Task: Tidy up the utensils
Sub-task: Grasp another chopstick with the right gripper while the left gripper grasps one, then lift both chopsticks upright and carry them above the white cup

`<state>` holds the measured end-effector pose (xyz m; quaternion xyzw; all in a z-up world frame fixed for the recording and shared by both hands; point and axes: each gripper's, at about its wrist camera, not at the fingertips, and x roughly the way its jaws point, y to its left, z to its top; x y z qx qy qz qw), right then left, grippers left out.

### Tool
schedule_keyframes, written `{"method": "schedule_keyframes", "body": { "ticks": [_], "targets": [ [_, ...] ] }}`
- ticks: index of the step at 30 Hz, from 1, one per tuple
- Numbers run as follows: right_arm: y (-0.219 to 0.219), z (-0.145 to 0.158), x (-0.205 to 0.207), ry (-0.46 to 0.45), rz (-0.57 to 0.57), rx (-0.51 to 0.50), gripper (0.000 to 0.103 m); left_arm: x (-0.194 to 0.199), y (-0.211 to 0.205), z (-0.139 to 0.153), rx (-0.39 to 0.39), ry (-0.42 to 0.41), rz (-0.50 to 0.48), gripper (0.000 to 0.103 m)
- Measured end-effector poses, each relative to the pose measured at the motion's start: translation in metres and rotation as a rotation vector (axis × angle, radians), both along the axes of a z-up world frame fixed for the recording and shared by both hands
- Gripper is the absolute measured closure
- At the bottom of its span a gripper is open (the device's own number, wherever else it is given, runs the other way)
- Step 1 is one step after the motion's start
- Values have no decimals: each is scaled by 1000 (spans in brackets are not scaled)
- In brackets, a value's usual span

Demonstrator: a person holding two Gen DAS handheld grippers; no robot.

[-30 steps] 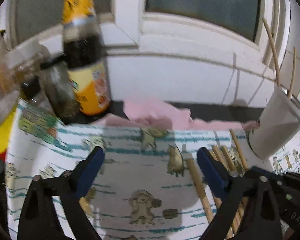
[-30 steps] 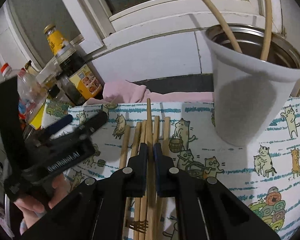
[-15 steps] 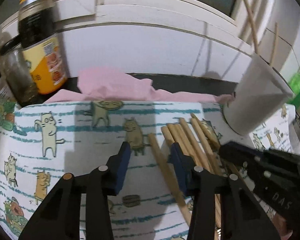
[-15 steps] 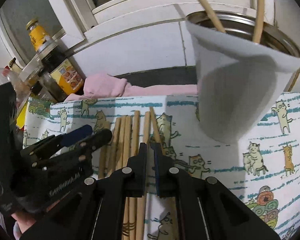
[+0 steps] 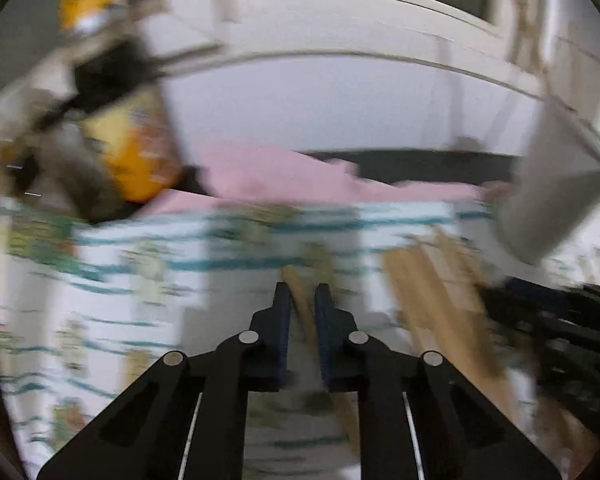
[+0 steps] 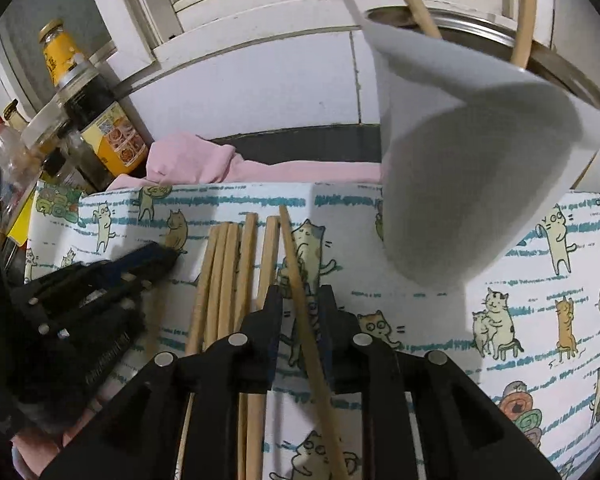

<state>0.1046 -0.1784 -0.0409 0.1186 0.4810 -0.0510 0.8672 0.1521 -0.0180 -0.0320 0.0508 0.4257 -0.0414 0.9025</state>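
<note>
Your left gripper (image 5: 302, 300) has its jaws drawn close around one chopstick (image 5: 300, 300) on the cat-print cloth (image 6: 520, 280); blur hides whether they touch it. Your right gripper (image 6: 300, 300) stands slightly apart, straddling a slanted chopstick (image 6: 300, 300). Remaining chopsticks (image 6: 236, 272) lie just left of it, holder cup (image 6: 460, 184) far right.

I could read nothing: the sauce bottle's (image 6: 100, 120) yellow label, left of the pink cloth (image 6: 188, 160), was too small.

A cat-print cloth (image 6: 420, 320) carries loose wooden chopsticks (image 6: 236, 264) and a tilted white cup (image 6: 452, 184).
</note>
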Motion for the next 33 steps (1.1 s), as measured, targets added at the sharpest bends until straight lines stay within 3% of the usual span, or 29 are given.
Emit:
{"method": "schedule_keyframes", "body": {
  "ticks": [3,5,7,8,10,14,15,17,21,24,28,33],
  "targets": [
    [11,0,1,3,32,-88,84,10,21,-1,-146,85,8,92],
    [16,-1,1,2,35,-144,89,12,27,1,-181,104,6,92],
    [20,-1,3,1,39,-186,89,10,25,2,-170,122,-19,88],
    [19,-1,5,0,38,-188,89,8,22,3,-168,126,-44,77],
    [18,-1,10,1,32,-185,89,4,18,3,-181,140,-103,66],
    [18,-2,17,-10,36,-196,95,-3,0,1,-41,109,-121,66],
    [17,-1,16,-18,38,-181,95,-2,-1,1,-44,118,-112,67],
    [15,9,8,-74,54,-107,96,4,-1,4,-37,140,-91,94],
    [4,39,-16,-263,42,-7,96,20,7,8,-112,169,-52,95],
    [-4,60,-37,-410,41,50,96,18,24,24,-191,108,-14,96],
    [-9,82,-65,-586,62,129,96,3,46,71,-305,-57,2,97],
    [-13,94,-88,-719,26,138,96,-17,66,136,-352,-243,25,97]
  ]
}}
